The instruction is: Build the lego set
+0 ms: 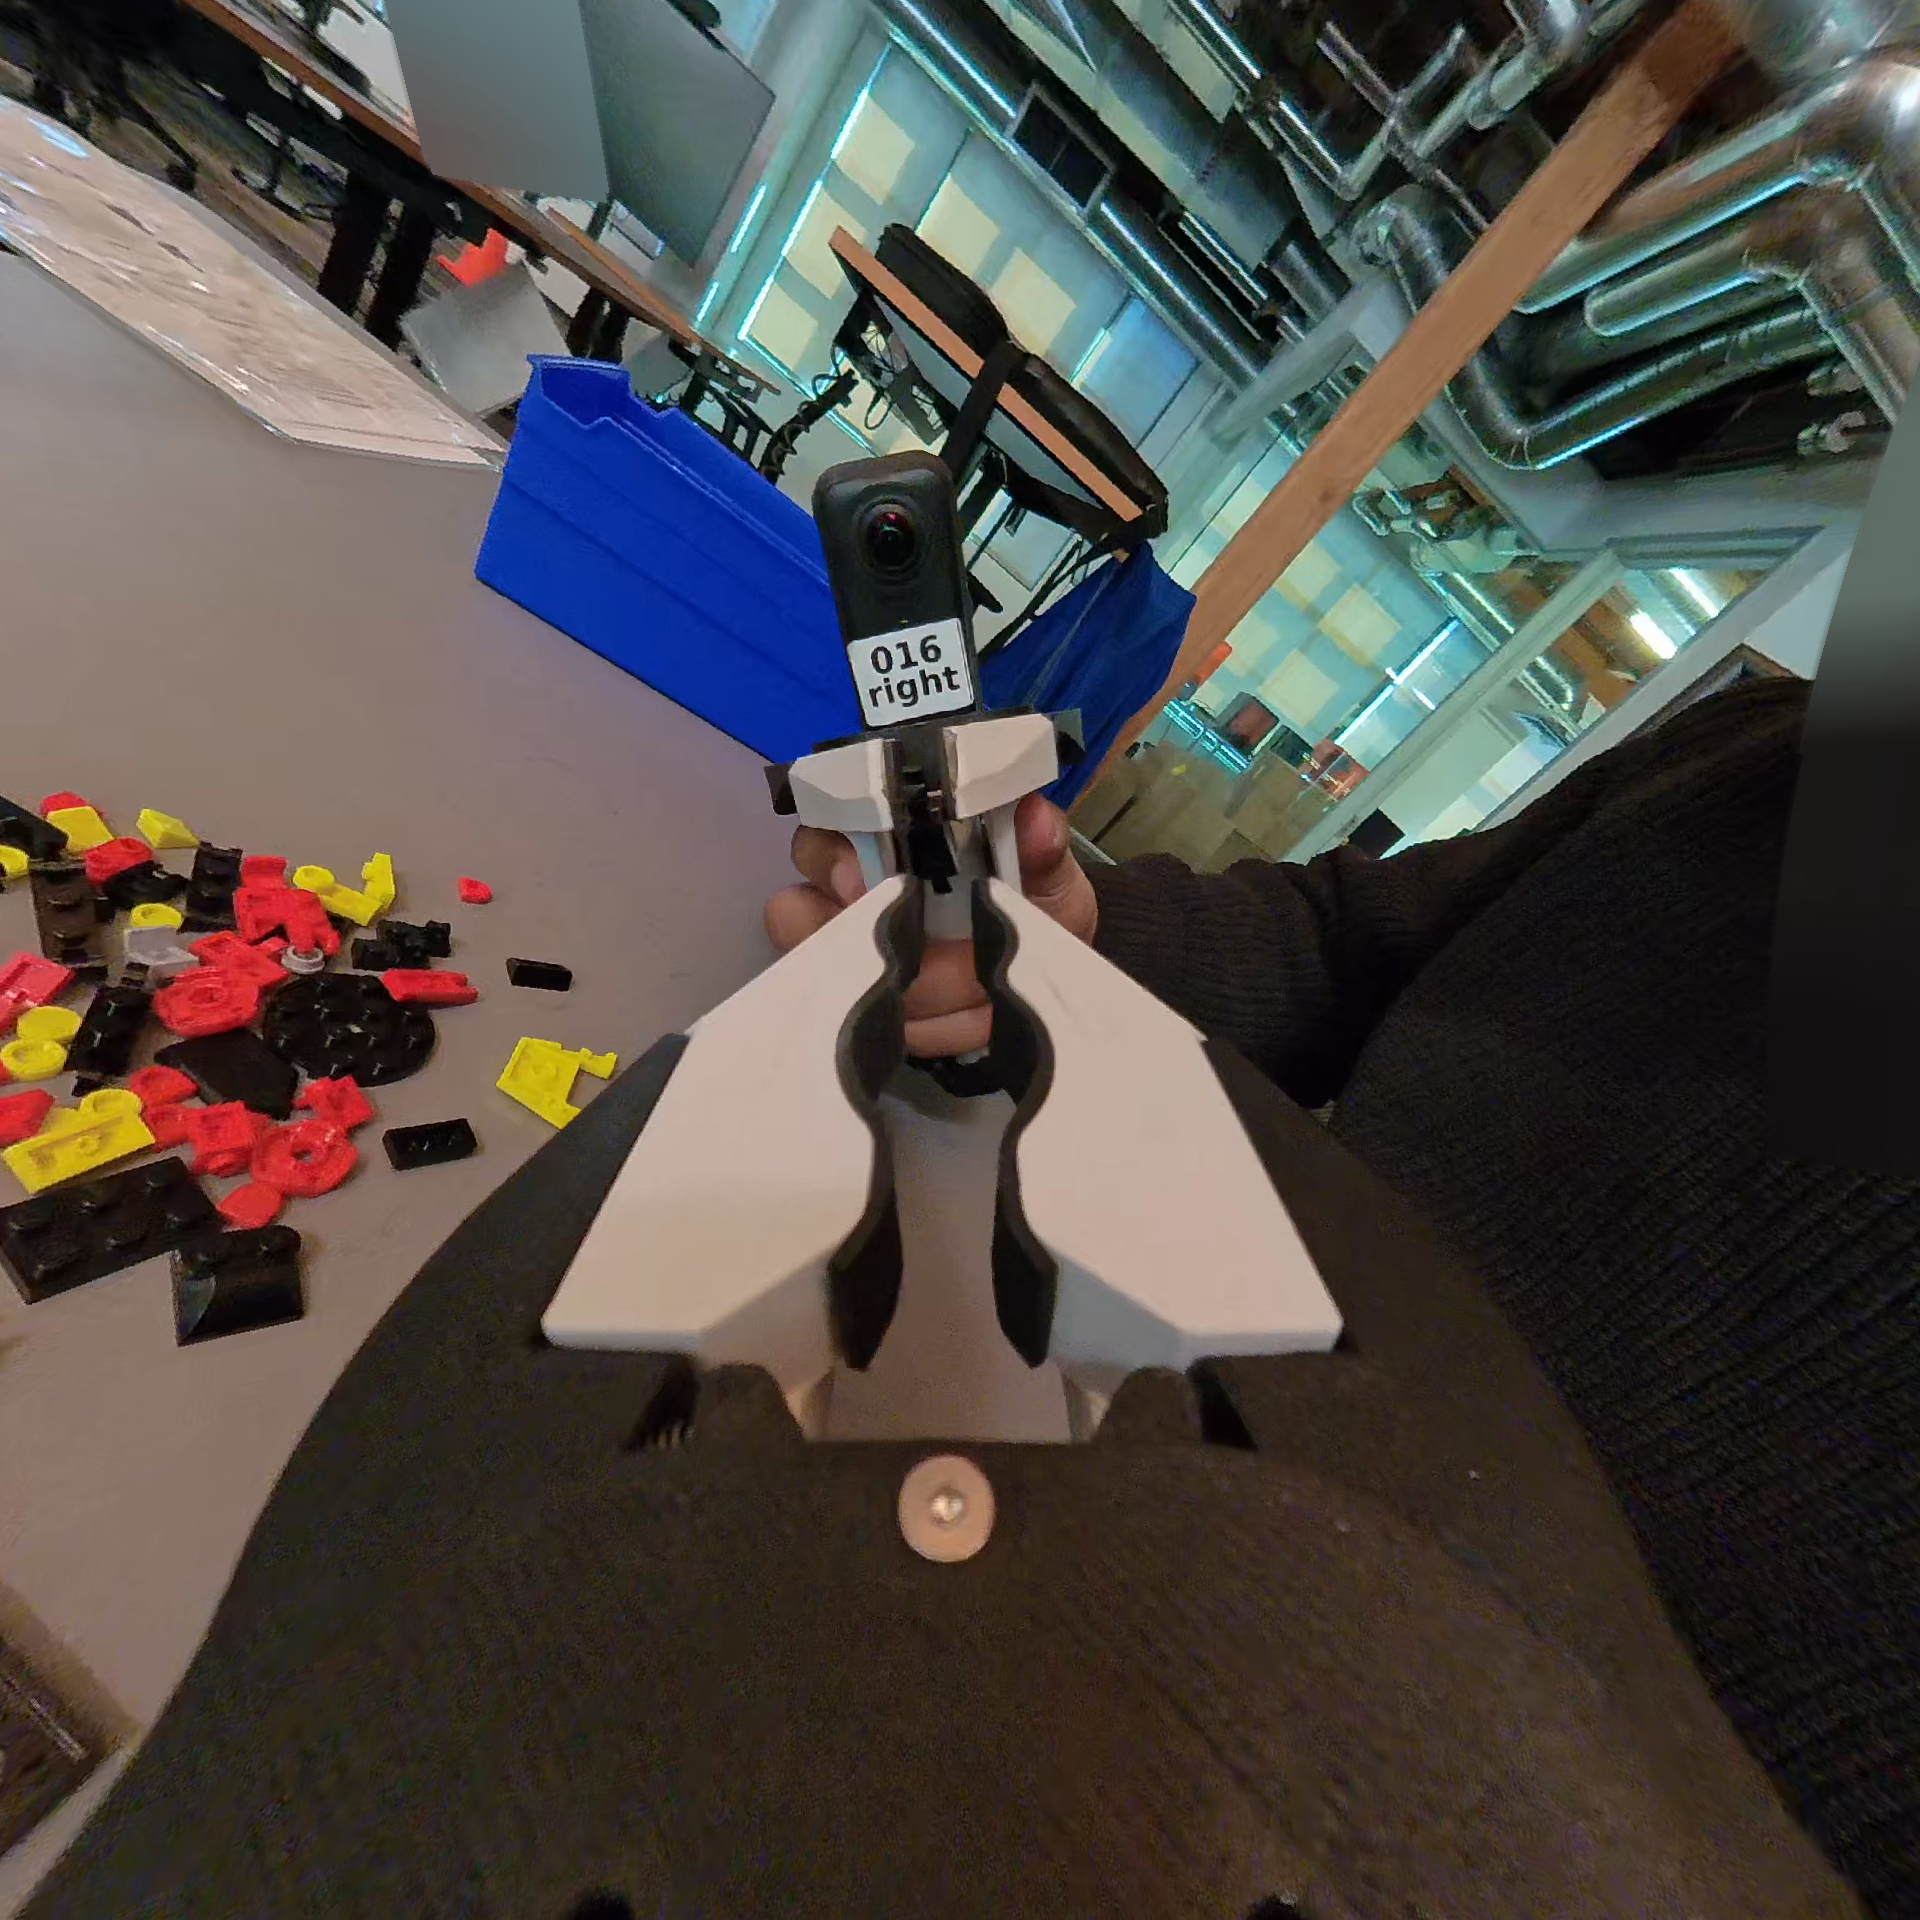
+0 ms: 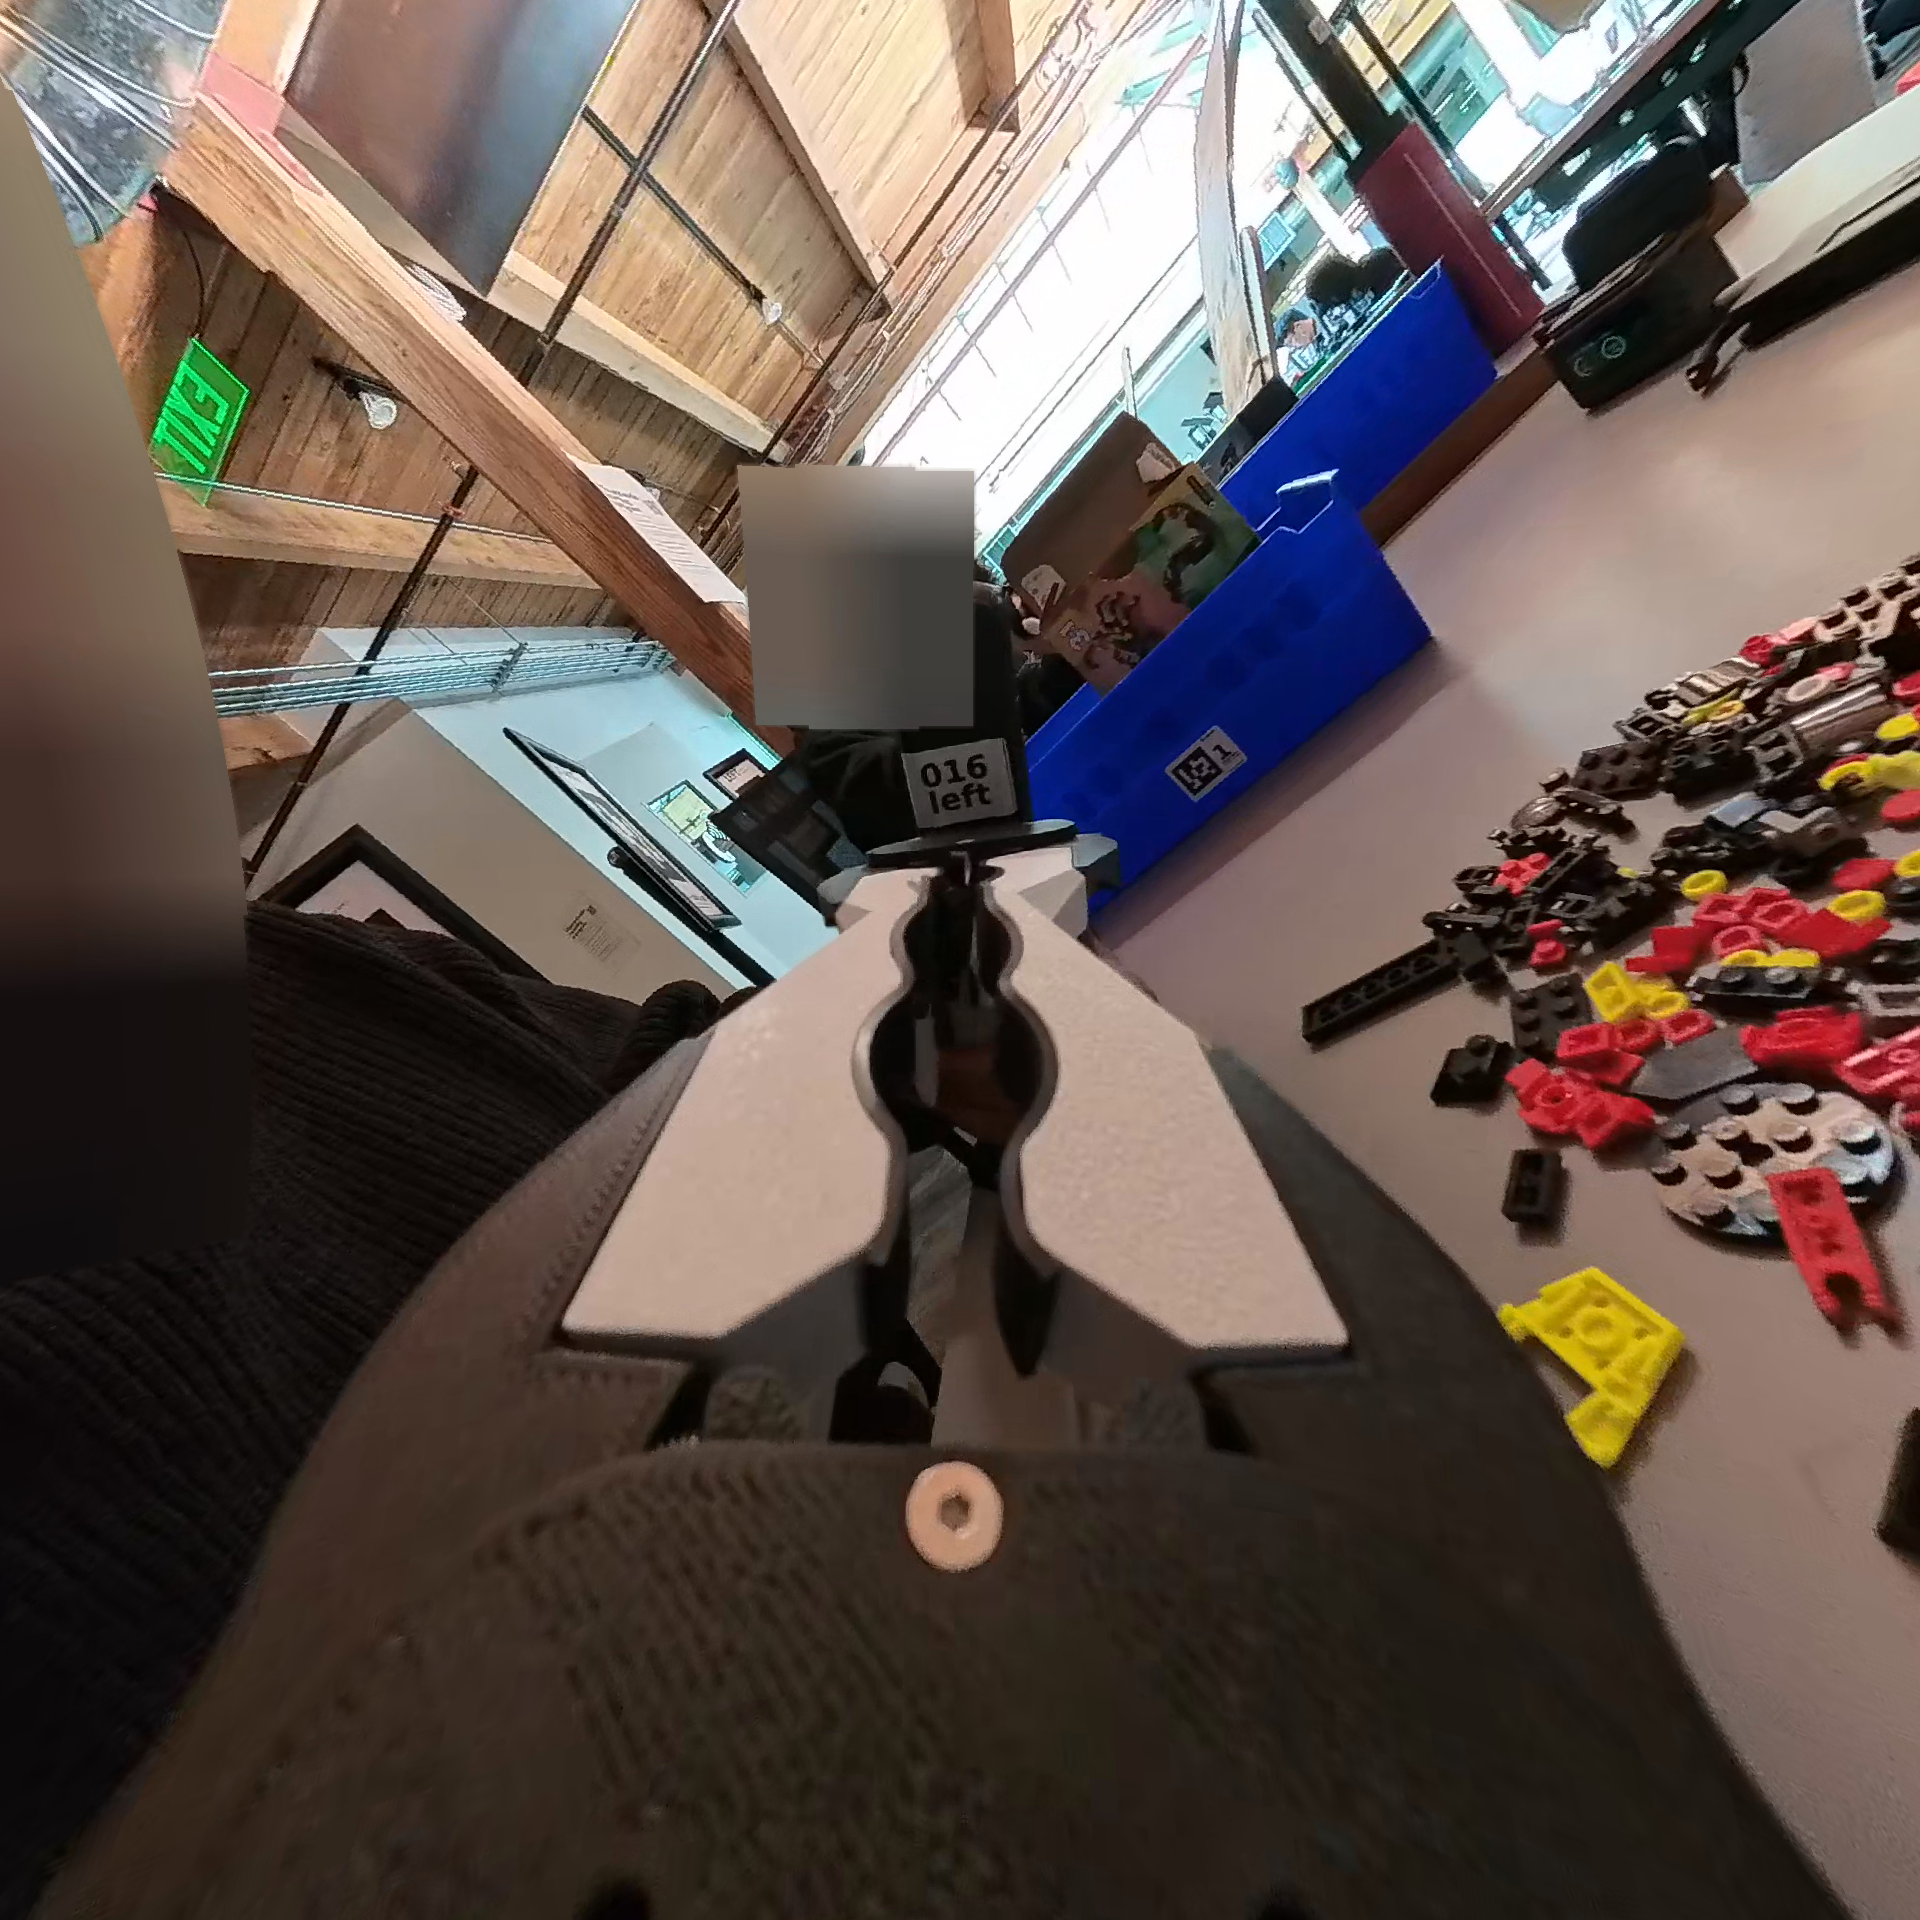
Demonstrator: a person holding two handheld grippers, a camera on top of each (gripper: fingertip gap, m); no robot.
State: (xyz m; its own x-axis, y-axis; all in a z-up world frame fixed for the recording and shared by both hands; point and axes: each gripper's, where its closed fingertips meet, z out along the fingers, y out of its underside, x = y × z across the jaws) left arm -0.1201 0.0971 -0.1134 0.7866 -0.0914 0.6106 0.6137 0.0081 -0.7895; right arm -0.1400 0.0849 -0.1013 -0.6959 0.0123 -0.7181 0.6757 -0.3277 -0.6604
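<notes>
My left gripper (image 1: pixel 940 894) and my right gripper (image 2: pixel 961 904) face each other tip to tip, raised above the grey table (image 1: pixel 312 644). Both are closed on a small black lego piece (image 1: pixel 928 847) pinched where the tips meet; it also shows as a dark sliver in the right wrist view (image 2: pixel 956 925). The right gripper (image 1: pixel 920 800) shows in the left wrist view, held by a hand. Loose red, yellow and black lego parts (image 1: pixel 208 1039) lie on the table to the side, also seen in the right wrist view (image 2: pixel 1714 935).
A blue bin (image 1: pixel 644 561) stands on the table behind the grippers, also in the right wrist view (image 2: pixel 1247 707). A black round plate (image 2: pixel 1756 1153) and a yellow plate (image 2: pixel 1590 1351) lie nearest. A printed sheet (image 1: pixel 208 301) lies farther back. A dark-sleeved arm (image 1: pixel 1558 1039) is alongside. The grippers are tip to tip, or close to it. From either gripper's tips it is about 15 cm to the black round plate (image 2: pixel 1756 1153). Seen from the left wrist view (image 1: pixel 338 1037) as well.
</notes>
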